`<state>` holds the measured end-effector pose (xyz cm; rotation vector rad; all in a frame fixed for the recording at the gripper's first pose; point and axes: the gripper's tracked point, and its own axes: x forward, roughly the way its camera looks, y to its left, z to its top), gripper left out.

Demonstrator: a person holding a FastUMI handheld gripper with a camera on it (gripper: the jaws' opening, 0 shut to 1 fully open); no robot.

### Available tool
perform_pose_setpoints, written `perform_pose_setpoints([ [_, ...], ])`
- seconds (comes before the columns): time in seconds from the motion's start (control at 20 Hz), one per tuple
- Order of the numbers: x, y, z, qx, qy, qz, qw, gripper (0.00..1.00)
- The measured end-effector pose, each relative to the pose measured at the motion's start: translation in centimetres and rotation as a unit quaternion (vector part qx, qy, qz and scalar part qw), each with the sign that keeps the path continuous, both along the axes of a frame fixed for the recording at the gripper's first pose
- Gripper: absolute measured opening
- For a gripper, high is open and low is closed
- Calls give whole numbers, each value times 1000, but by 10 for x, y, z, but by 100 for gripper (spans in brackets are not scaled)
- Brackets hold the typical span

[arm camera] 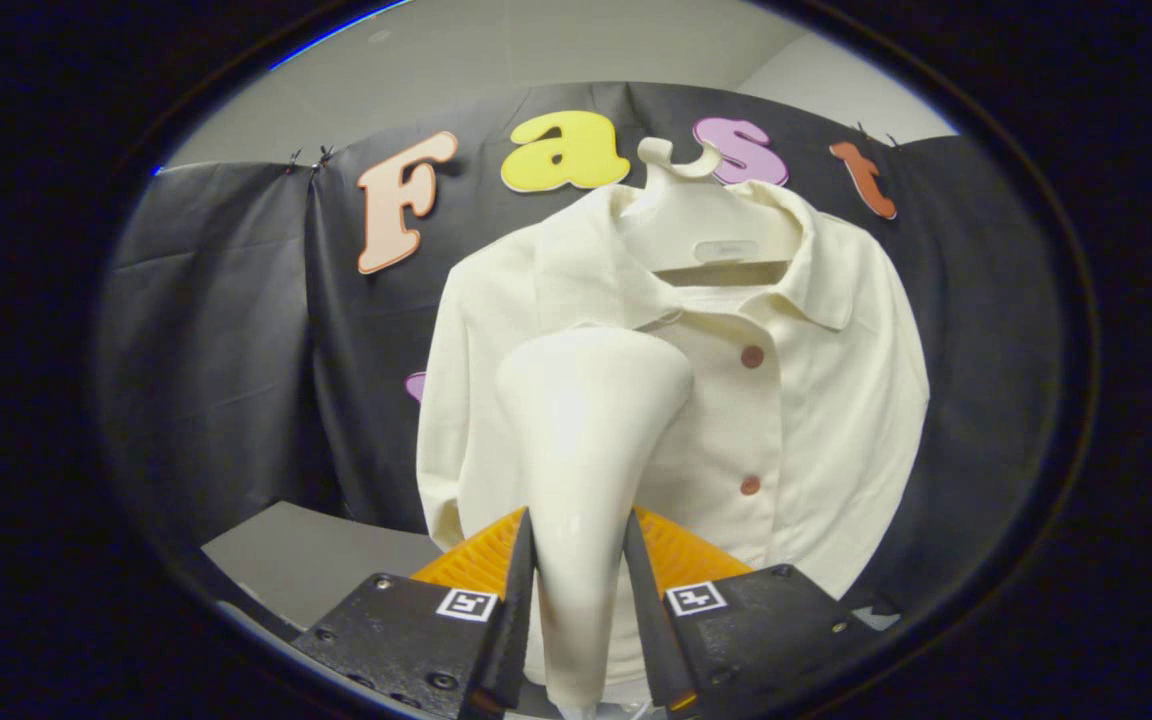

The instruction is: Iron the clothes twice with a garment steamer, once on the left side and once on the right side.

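1. Black cloth (236, 330) hangs as the booth's wall behind everything, with a pale wall above it; a grey worktop (306, 560) shows at about 8 o'clock from the garment.
2. A cream shirt (816, 400) hangs on a white hanger (701, 235) against that cloth, front facing out and buttoned, so its panels fall flat and open to a steamer pass.
3. The tongs (578, 590) are clamped narrow on the garment steamer (586, 420): both fingers press the slim neck of its handle from either side, which keeps the wide head pointing forward along the fingers.
4. The steamer head stands just ahead of the fingers and overlaps the shirt's panel on the side left of the button row, at about 9 o'clock from the upper button (752, 356). I judge this placement suits a pass down that side, with the other side likely to follow.
5. Whether the head touches the fabric or hovers just off it cannot be told; the steamer's back faces the camera and hides its steam plate.
6. No steam can be made out.
7. The steamer covers much of the panel behind it, and the tongs' bodies cut off the shirt's hem.
8. The steamer's lower handle runs out of sight below the fingers, so any hose or cord is hidden.
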<state>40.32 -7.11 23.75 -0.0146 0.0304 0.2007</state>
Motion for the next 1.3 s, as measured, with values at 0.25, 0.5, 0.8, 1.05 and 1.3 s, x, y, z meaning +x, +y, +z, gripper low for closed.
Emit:
perform_pose_setpoints([
  [0.25, 2, -3, -66, -8, 30, 9, 999, 47],
  [0.5, -1, -7, -124, 17, 53, 6, 998, 48],
  [0.8, -6, -10, -180, -2, 94, 2, 996, 48],
  [1.05, -14, -9, -239, 0, 126, -3, 992, 48],
  [1.3, -23, -8, -301, -2, 152, -8, 988, 48],
])
